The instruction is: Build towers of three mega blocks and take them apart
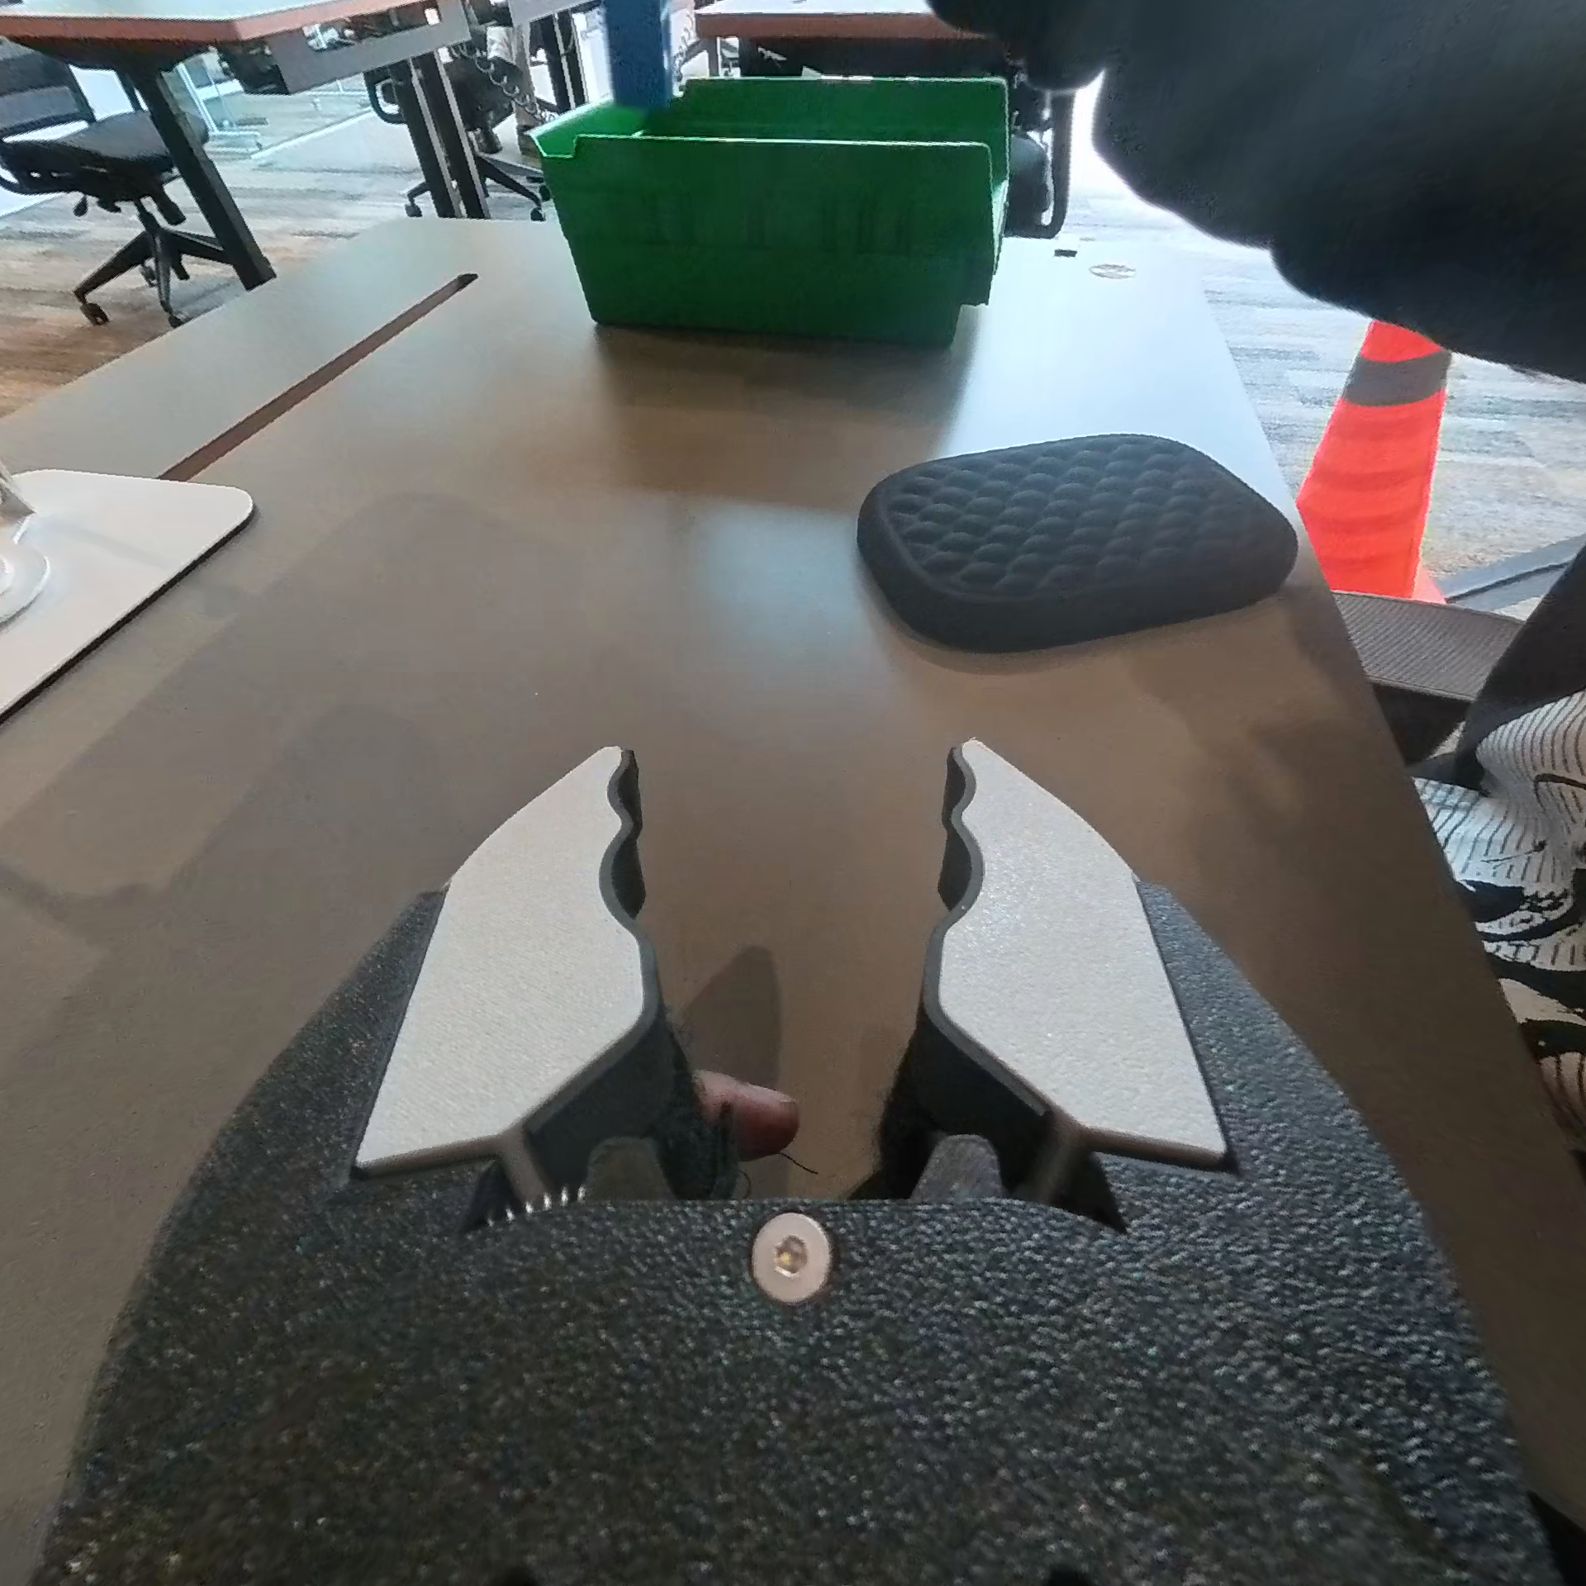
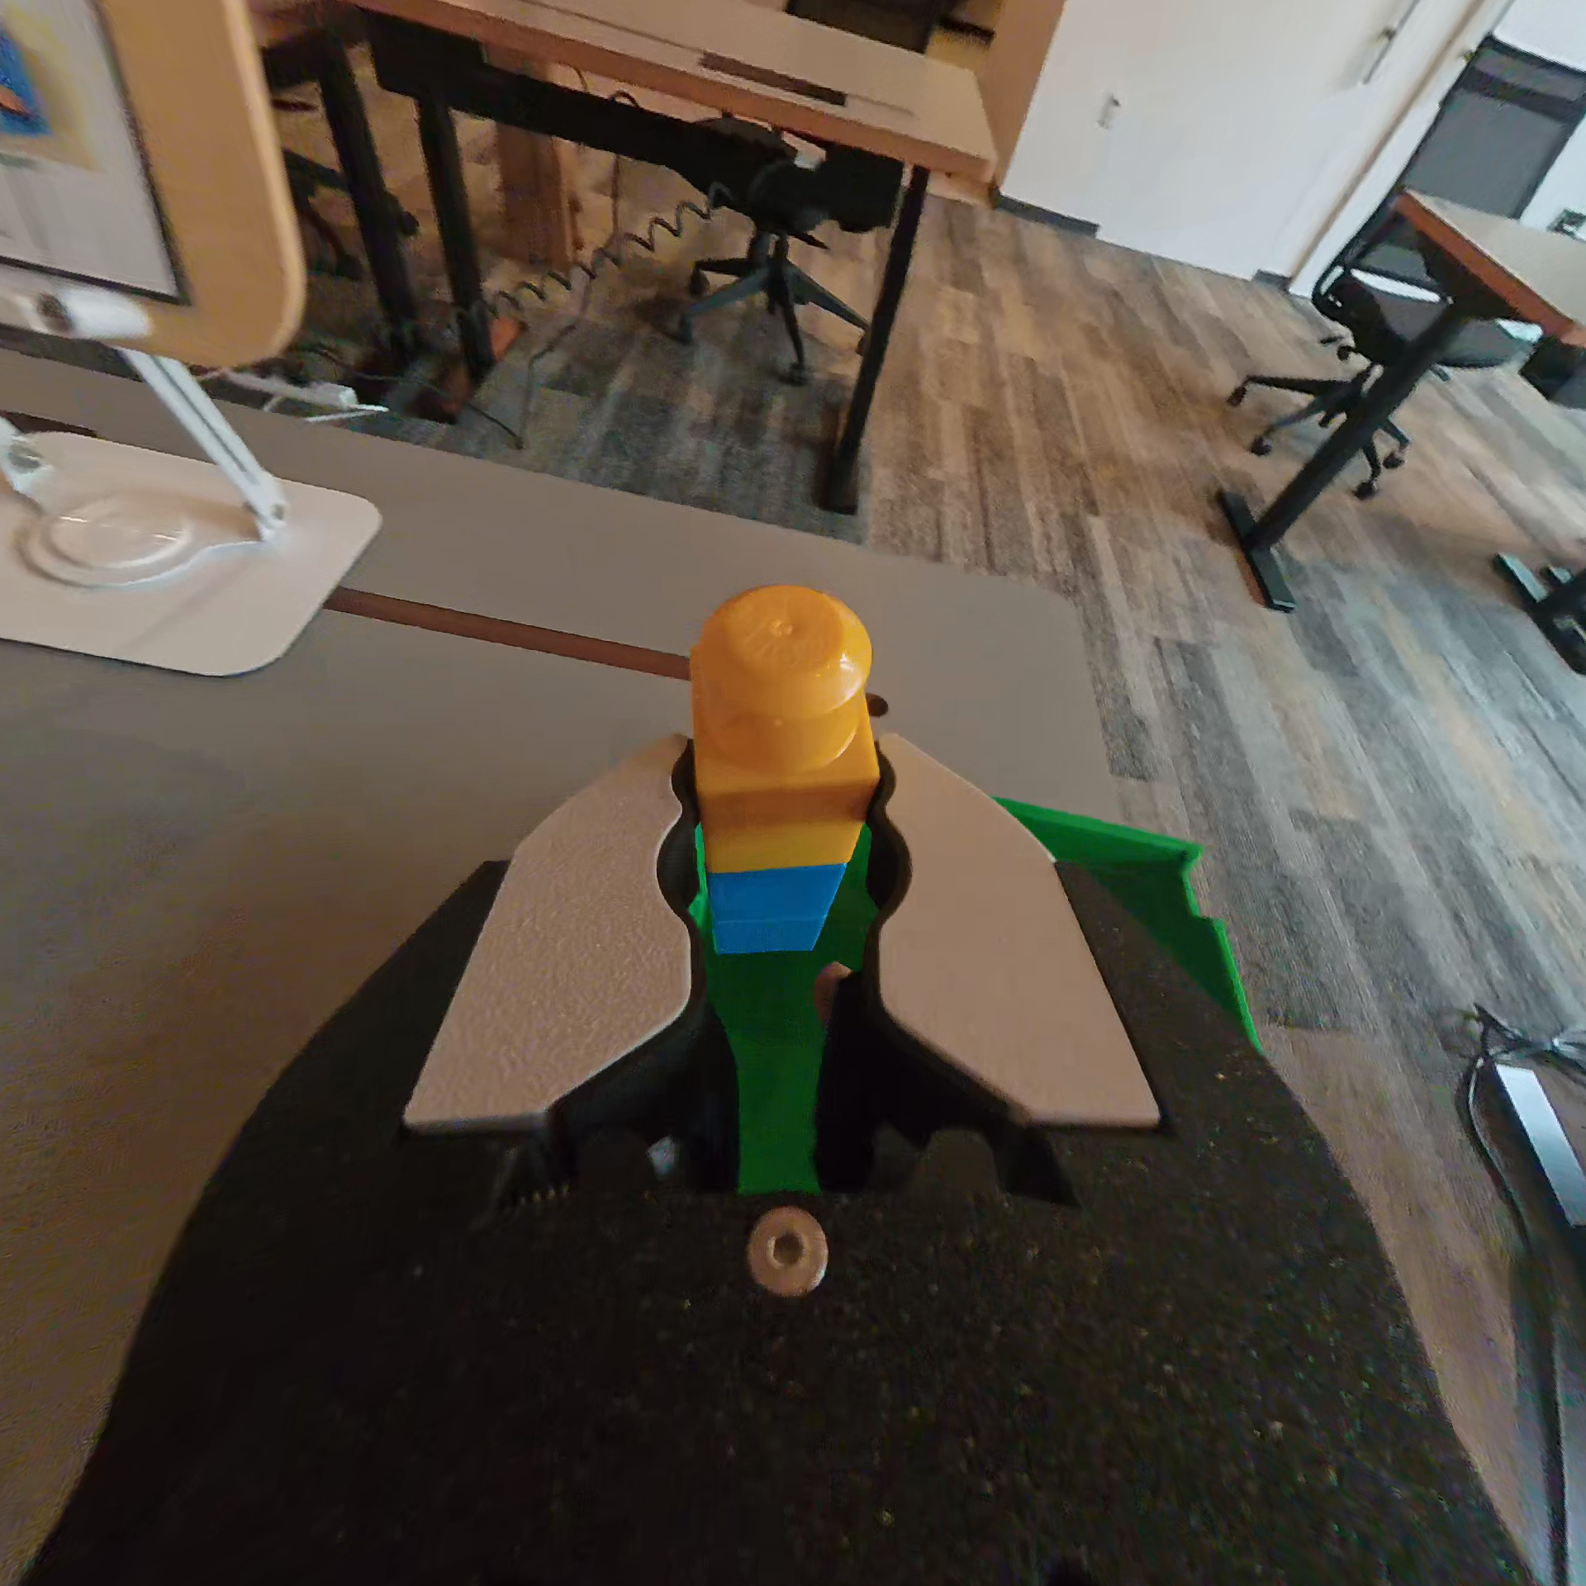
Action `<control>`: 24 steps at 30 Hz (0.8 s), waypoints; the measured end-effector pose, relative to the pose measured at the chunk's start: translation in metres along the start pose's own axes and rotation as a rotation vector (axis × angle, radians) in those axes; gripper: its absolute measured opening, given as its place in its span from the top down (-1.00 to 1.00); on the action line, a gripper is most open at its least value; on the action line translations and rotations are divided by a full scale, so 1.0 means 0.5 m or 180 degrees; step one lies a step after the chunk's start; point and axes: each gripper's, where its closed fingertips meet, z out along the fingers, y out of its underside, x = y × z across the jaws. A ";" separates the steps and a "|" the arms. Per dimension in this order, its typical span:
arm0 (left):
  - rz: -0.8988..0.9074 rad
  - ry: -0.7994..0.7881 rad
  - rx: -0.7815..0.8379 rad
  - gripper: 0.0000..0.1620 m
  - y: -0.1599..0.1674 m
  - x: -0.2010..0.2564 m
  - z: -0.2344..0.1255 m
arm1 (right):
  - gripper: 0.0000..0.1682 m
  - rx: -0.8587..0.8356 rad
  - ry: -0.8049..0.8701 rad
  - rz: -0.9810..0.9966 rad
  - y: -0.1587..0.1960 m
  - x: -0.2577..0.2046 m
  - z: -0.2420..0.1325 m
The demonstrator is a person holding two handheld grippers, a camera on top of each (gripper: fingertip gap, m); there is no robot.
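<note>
In the right wrist view my right gripper (image 2: 785,772) is shut on an orange block (image 2: 785,755), the top of a stack with a blue block (image 2: 772,910) under it. The stack hangs over the green bin (image 2: 1141,892). In the left wrist view the blue block (image 1: 639,51) shows above the back left corner of the green bin (image 1: 772,214), and the dark mass of the right gripper fills the top right. My left gripper (image 1: 789,764) is open and empty, low over the brown table (image 1: 515,515).
A black textured pad (image 1: 1073,536) lies on the table at the right. A white lamp base (image 1: 103,549) sits at the left edge and shows in the right wrist view (image 2: 172,558) too. An orange cone (image 1: 1382,463) stands off the table's right side. Office chairs and desks stand beyond.
</note>
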 end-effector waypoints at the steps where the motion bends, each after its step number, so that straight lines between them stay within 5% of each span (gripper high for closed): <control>1: 0.0000 0.0000 -0.0004 0.16 0.000 0.000 0.000 | 0.56 -0.0021 0.0035 0.0024 0.009 0.010 0.007; 24: -0.0020 0.0008 -0.0096 0.16 0.009 0.000 0.006 | 0.56 -0.0352 0.0090 0.0304 0.172 0.058 0.126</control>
